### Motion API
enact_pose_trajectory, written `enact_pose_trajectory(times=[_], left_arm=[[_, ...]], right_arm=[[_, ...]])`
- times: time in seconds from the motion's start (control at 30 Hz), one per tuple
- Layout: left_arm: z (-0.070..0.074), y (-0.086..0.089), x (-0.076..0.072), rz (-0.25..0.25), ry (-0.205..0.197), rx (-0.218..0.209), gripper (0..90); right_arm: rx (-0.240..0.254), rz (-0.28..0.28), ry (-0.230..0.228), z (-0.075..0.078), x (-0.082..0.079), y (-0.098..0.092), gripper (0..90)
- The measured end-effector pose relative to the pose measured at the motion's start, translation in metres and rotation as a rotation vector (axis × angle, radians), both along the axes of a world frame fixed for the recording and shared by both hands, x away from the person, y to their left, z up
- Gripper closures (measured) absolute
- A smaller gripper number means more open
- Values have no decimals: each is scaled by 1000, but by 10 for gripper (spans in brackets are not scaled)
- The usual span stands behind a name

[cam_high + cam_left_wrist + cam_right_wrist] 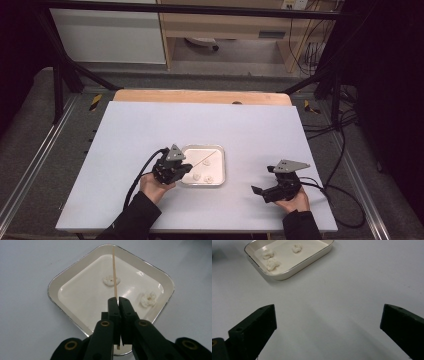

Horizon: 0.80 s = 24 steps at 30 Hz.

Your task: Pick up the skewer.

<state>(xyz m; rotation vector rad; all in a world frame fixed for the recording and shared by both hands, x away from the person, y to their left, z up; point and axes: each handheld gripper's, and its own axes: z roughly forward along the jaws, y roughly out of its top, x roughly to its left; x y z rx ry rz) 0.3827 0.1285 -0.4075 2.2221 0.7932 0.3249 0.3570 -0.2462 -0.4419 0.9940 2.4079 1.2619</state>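
Skewer (pixel 114 272): thin wooden stick, clamped at its near end between the shut jaws of the left gripper (pixel 118 300). It is seen in the left gripper view running toward 12 o'clock across the tray (pixel 56 280), its far tip at or near the rim at the far corner. It lies across or passes over one piece (pixel 110 280); contact there cannot be told.

Pieces: three small white lumps in the tray. From the left gripper view, one is at 12 o'clock from the jaws under the skewer, and a second piece (pixel 148 299) at 2 o'clock near the rim. In the high view the tray (pixel 220 150) is placed near the middle of the table (pixel 130 130), with the left gripper (pixel 186 169) at its 9 o'clock edge.

Right gripper (pixel 260 191): released, jaws spread wide, nothing between them. It is held low over bare table well apart from the tray, at 4 o'clock from it in the high view.

Risks, as judged:
- The skewer is held by its end alone, so it could pivot or slip in the jaws when pressed on a lump.
- A soft lump could be pushed along the smooth tray floor instead of being pierced.
- The thin stick could be bent or snapped if it is driven against the tray floor or rim.
- The tray is unsteadied and could be shifted by a sideways push.

Writing: no brand, label or text can be read on the tray, grippers or table.
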Motion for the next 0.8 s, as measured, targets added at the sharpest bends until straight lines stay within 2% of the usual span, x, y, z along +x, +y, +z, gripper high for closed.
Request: enact_pose_trajectory(times=[0.3, 0.6, 0.8], left_arm=[[6, -4, -4, -33, -8, 2, 885], [11, -12, -8, -67, -12, 5, 886], [13, -22, -11, -96, -15, 17, 885]], right_arm=[[-78, 30, -50, 9, 0, 14, 14], [-126, 61, -84, 15, -1, 27, 19], [-191, 89, -110, 18, -2, 37, 19]])
